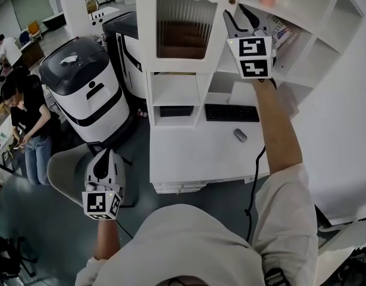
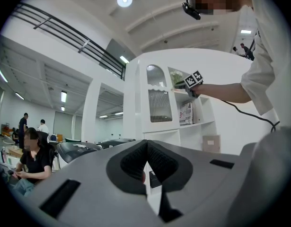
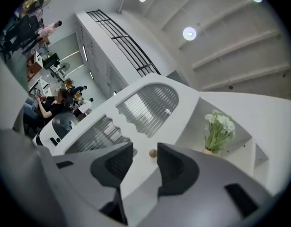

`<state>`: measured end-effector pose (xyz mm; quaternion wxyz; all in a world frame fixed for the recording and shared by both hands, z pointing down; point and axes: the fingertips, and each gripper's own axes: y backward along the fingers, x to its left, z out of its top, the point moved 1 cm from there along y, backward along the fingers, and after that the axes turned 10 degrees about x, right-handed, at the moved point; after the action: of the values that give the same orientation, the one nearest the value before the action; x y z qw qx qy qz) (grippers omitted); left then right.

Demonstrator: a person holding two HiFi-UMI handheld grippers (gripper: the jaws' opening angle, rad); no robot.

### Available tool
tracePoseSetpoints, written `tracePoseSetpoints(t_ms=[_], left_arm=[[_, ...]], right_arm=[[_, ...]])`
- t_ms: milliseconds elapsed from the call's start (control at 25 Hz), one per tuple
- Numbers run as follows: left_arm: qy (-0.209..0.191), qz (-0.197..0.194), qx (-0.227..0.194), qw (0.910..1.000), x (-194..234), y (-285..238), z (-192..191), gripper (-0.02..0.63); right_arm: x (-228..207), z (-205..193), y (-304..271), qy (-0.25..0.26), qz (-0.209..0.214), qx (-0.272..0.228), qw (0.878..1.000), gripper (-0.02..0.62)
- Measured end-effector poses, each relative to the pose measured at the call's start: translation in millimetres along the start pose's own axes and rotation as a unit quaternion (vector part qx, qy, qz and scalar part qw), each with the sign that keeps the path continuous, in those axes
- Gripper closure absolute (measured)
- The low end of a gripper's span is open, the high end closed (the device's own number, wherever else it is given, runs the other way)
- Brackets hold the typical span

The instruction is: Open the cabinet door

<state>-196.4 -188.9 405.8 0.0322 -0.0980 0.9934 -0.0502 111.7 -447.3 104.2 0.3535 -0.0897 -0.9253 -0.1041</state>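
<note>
The white cabinet door [image 1: 183, 25], with a ribbed glass pane, is closed at the top of the head view, and its small round knob [image 1: 231, 0] sits by its right edge. My right gripper [image 1: 237, 12] is raised just below and right of that knob. In the right gripper view the knob [image 3: 153, 152] shows in the gap between the jaws of the right gripper [image 3: 145, 151], a little beyond the tips; the pads stand apart and do not touch it. My left gripper [image 1: 103, 168] hangs low at the left, away from the cabinet. Its jaws [image 2: 146, 161] meet with nothing between them.
A white desk [image 1: 188, 154] under the cabinet carries a keyboard [image 1: 231, 112] and a mouse [image 1: 240, 134]. Open shelves to the door's right hold books [image 1: 279, 31] and a vase of flowers [image 3: 218, 131]. Two white-and-black machines [image 1: 87, 94] stand to the left, with a person [image 1: 25, 118] beyond.
</note>
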Motion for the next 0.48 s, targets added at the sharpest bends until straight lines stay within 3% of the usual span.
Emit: tracePoseSetpoints(t_ms=[480], left_arm=[[0.010, 0.037, 0.007, 0.9992, 16.7, 18.8, -8.5, 0.609]], right_arm=[[-12.8, -9.5, -46.0, 0.036, -0.005, 0.034, 0.999, 0.448]])
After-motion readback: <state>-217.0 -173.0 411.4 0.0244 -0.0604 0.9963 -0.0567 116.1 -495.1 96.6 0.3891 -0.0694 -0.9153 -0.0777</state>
